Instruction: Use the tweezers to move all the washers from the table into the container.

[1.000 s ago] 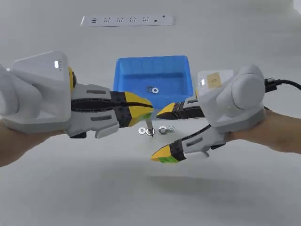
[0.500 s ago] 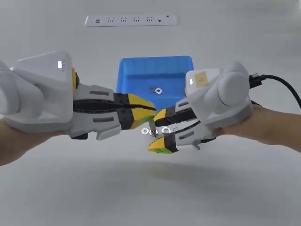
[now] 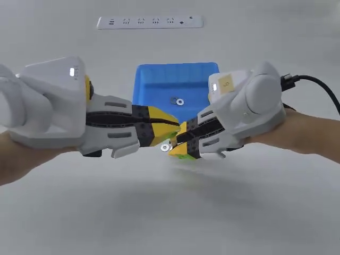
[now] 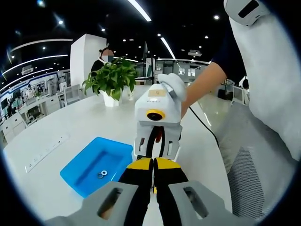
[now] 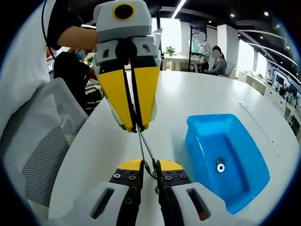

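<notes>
Right gripper view: slim metal tweezers [image 5: 145, 146], rectangular blue container [image 5: 202, 146].

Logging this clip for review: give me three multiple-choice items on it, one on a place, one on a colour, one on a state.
1. Where does the power strip lie?
A. beyond the container
B. inside the container
C. at the bench's near edge

2. What colour is the container?
A. red
B. blue
C. green

3. How does the left gripper stand?
A. wide open and empty
B. shut on a washer
C. shut on the tweezers

Answers:
1 A, since the power strip lies past the container's far wall in the head view.
2 B, since its walls and floor are blue in all three views.
3 C, since the right gripper view shows the tweezers running out from between its closed yellow fingers.
</notes>
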